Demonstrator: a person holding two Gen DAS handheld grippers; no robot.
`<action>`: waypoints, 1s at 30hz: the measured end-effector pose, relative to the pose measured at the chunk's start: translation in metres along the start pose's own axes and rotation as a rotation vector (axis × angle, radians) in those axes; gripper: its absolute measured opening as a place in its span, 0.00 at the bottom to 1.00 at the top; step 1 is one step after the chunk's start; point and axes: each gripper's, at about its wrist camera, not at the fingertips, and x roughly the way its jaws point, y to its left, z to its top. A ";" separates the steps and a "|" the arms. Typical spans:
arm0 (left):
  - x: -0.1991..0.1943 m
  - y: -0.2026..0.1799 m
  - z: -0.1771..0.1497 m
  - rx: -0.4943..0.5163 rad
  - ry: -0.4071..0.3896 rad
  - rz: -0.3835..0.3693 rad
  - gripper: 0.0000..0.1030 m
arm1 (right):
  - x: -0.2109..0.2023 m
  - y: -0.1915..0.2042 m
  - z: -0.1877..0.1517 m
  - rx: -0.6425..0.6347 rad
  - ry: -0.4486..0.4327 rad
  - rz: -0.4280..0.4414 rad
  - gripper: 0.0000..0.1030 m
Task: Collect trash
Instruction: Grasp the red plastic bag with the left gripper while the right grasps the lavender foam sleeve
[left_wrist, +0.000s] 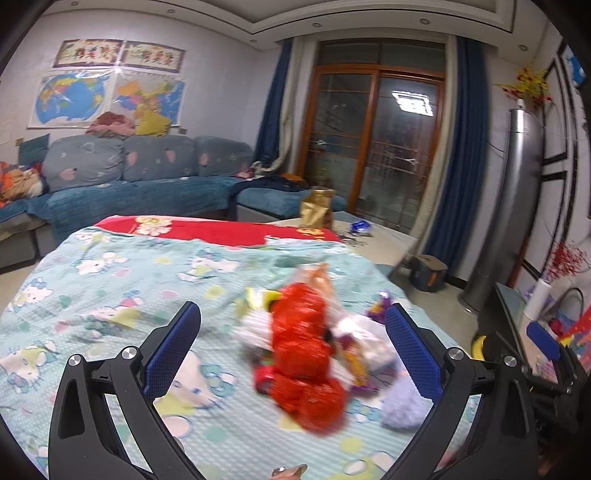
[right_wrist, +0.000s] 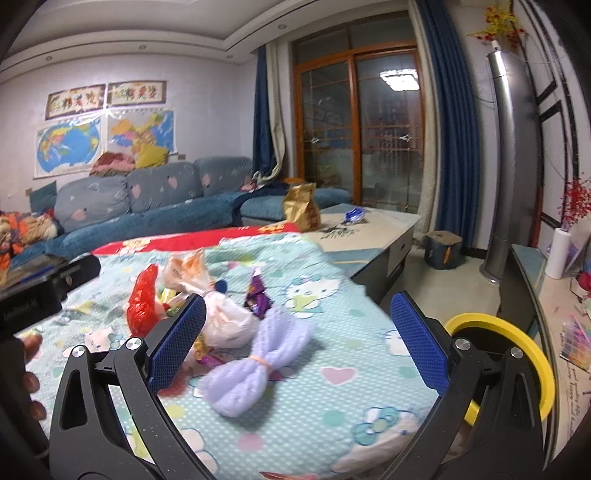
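Wrappers (right_wrist: 207, 314) w/ no legible print, cartoon-cat sheet (right_wrist: 332, 369).

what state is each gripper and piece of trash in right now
left gripper: open, empty, aimed at the trash pile
right gripper: open, empty, above the cloth
red wrapper: crumpled, lying on the cloth, not gripped
lavender mesh bundle: tied at the middle, lying flat
purple wrapper: crumpled, beside the pile
white plastic bag: crumpled, in the pile
yellow bin: open, off the table edge
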 end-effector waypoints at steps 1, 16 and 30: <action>0.003 0.006 0.002 -0.009 0.007 0.017 0.94 | 0.005 0.005 -0.001 -0.006 0.016 0.009 0.90; 0.059 0.012 -0.021 -0.005 0.217 -0.093 0.94 | 0.079 0.012 -0.040 0.100 0.360 0.097 0.81; 0.085 0.011 -0.042 -0.052 0.357 -0.156 0.39 | 0.066 0.005 -0.049 0.108 0.427 0.217 0.24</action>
